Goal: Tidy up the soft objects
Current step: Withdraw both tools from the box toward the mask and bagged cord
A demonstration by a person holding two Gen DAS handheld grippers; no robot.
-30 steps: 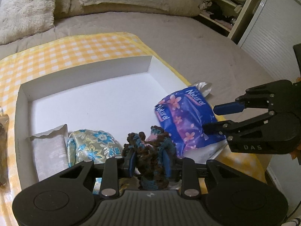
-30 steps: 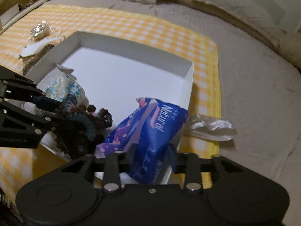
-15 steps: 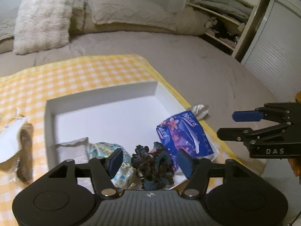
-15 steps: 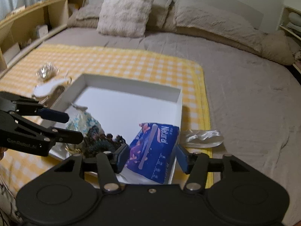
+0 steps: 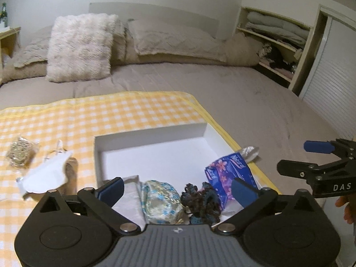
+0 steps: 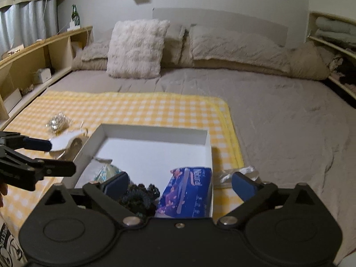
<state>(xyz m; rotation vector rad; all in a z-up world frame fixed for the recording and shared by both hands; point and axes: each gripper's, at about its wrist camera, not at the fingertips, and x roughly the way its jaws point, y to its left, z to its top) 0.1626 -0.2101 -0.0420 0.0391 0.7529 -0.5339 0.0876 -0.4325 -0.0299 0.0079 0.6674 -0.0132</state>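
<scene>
A white shallow box [image 5: 155, 133] [image 6: 155, 131] lies on a yellow checked blanket [image 5: 100, 111]. Along its near side lie a white packet [image 5: 131, 191], a floral pouch [image 5: 160, 200], a dark knitted piece [image 5: 200, 200] [image 6: 140, 195] and a blue "Natural" pack [image 5: 229, 173] [image 6: 189, 191]. My left gripper [image 5: 176, 188] is open and empty, raised above the near edge of the box. My right gripper [image 6: 179, 182] is open and empty above the blue pack; it also shows in the left wrist view [image 5: 311, 158].
A white mask [image 5: 44, 175], a brownish item [image 5: 71, 171] and a gold crinkly bag [image 5: 20, 153] lie on the blanket left of the box. A silvery wrapper [image 6: 235, 173] lies right of the box. Pillows [image 6: 135, 49] and shelves [image 5: 278, 44] stand behind.
My left gripper let go of the knitted piece and my right let go of the blue pack. Both opened wide and pulled back and up from the box.
</scene>
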